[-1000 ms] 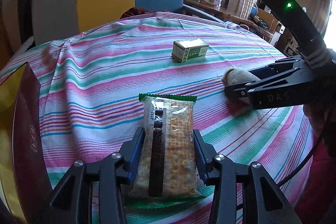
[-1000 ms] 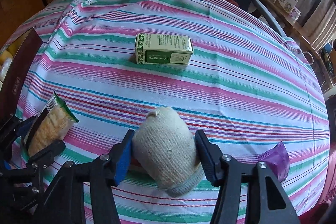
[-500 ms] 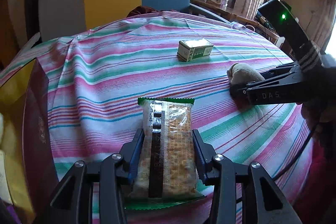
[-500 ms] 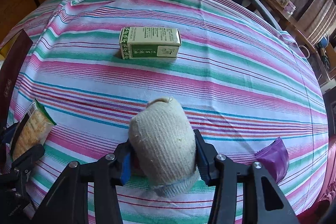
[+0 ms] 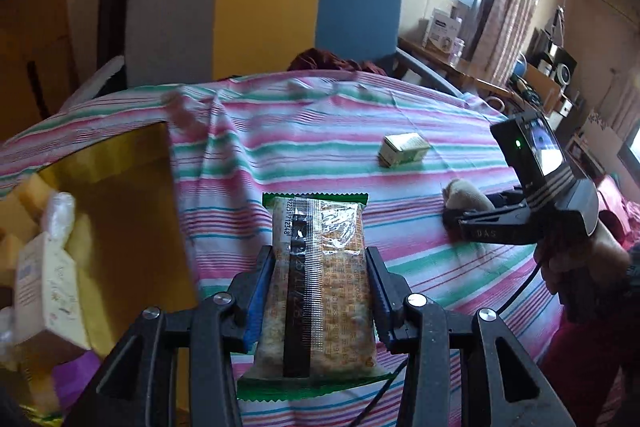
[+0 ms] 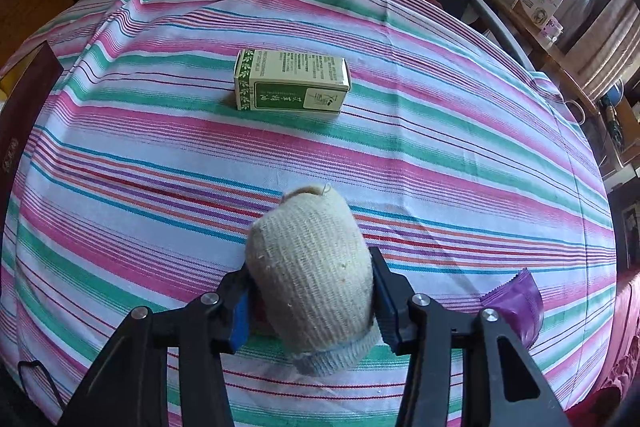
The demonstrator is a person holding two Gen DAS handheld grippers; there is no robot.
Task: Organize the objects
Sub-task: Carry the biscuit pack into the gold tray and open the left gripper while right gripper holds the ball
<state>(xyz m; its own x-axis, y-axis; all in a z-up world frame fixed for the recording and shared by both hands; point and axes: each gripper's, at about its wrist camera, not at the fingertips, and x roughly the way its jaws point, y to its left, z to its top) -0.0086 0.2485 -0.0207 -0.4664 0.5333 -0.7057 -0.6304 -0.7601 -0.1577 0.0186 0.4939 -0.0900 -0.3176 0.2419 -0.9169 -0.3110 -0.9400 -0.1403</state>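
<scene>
Loads of bare striped tabletop point(image 6: 440, 155) is left between the green box point(image 6: 292, 87) and the rolled sock point(image 6: 310, 275). The left edge is blocked by the gold-lined box point(image 5: 120, 195).

My left gripper point(image 5: 320, 291) points forward and down, jaws drawn in, blue pads pressing both long sides of the cracker pack point(image 5: 318, 283), which I hold clear of the cloth. My right gripper point(image 6: 310, 297) tilts more steeply down, jaws closed on the rolled sock point(image 6: 310, 267), pads hard against its flanks and the sock bulging out past the fingertips. From the left camera I see the right gripper side-on at the right edge, its black fingers point(image 5: 492, 227) level and clamped on the sock, the camera block above them with a green light lit. My right hand point(image 5: 576, 259) wraps the handle behind it, with a cable hanging below.
</scene>
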